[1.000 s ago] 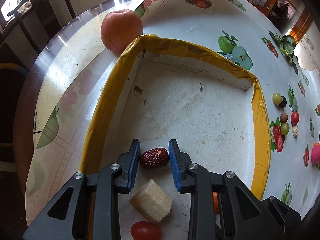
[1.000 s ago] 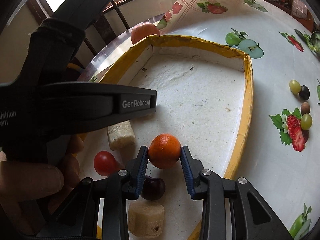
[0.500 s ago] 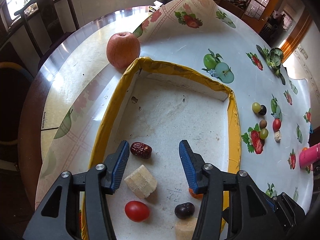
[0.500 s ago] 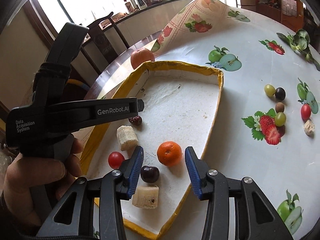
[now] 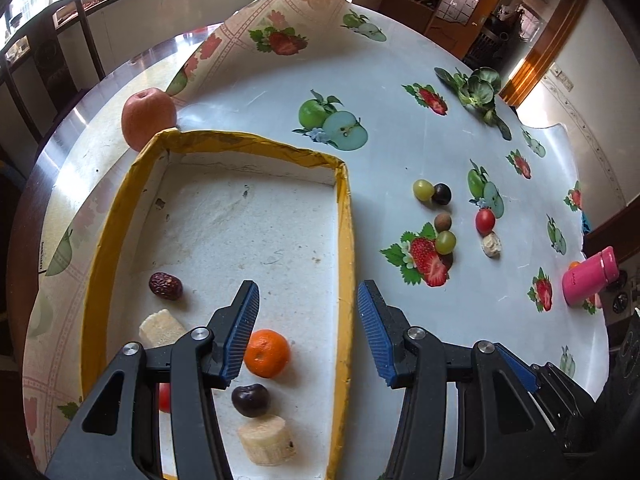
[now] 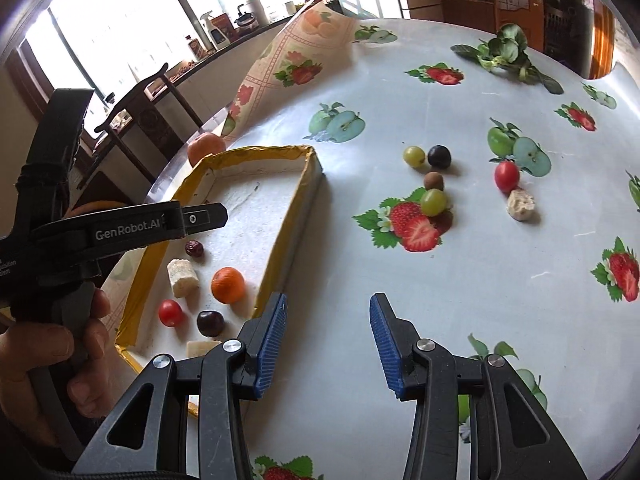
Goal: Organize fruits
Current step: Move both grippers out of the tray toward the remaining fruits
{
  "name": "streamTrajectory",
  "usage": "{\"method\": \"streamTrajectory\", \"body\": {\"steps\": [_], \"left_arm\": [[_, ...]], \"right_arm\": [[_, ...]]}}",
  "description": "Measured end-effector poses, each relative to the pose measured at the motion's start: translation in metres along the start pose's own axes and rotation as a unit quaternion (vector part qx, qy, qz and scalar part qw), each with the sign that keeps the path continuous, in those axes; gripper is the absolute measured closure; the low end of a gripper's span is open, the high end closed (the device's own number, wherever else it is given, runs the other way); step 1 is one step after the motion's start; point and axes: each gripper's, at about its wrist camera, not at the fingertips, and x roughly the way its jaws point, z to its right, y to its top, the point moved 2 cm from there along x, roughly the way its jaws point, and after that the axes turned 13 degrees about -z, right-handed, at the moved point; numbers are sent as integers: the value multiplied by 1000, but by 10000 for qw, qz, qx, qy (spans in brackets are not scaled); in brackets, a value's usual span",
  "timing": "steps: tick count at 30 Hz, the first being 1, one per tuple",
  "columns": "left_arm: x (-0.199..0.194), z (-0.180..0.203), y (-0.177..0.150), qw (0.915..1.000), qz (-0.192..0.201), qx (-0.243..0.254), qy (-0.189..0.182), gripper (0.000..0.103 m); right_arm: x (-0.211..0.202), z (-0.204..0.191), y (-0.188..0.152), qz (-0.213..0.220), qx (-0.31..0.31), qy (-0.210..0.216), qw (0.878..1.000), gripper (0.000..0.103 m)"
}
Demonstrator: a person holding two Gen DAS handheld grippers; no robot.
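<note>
A yellow-rimmed white tray [image 5: 346, 236] [image 6: 294, 210] holds a red date [image 5: 165, 286], an orange [image 5: 267, 353] [image 6: 227, 285], a dark cherry [image 5: 250, 400], a cherry tomato [image 6: 171, 312] and banana pieces [image 5: 267, 440]. Loose on the tablecloth lie green grapes [image 5: 423, 189] [image 6: 433, 201], a dark grape [image 6: 439, 156], a brown longan [image 5: 443, 222], a cherry tomato [image 6: 507, 175] and a banana piece [image 6: 520, 205]. My left gripper [image 5: 308, 332] is open and empty above the tray's right rim. My right gripper [image 6: 328, 344] is open and empty over the tablecloth, right of the tray.
An apple [image 5: 148, 118] sits on the table behind the tray's far left corner. A pink bottle [image 5: 590, 276] lies at the right edge. A leafy green [image 5: 478, 90] lies at the far side. The tablecloth's far corner is folded up.
Both grippers opened, letting go of the date and the orange in the tray. Both rose, drew back and swung right toward the loose fruit.
</note>
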Motion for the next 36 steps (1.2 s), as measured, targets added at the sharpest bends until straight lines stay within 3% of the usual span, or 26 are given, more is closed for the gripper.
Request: {"method": "streamTrajectory", "body": {"steps": [15, 24, 36], "left_arm": [[29, 86, 8, 9969, -323, 591, -413, 53], [69, 114, 30, 9950, -574, 545, -608, 53], [111, 135, 59, 9945, -647, 725, -401, 55]], "right_arm": [[-14, 94, -2, 167, 772, -333, 9963, 58], [0, 142, 31, 217, 979, -510, 9937, 58], [44, 167, 82, 60, 805, -735, 9940, 60]]}}
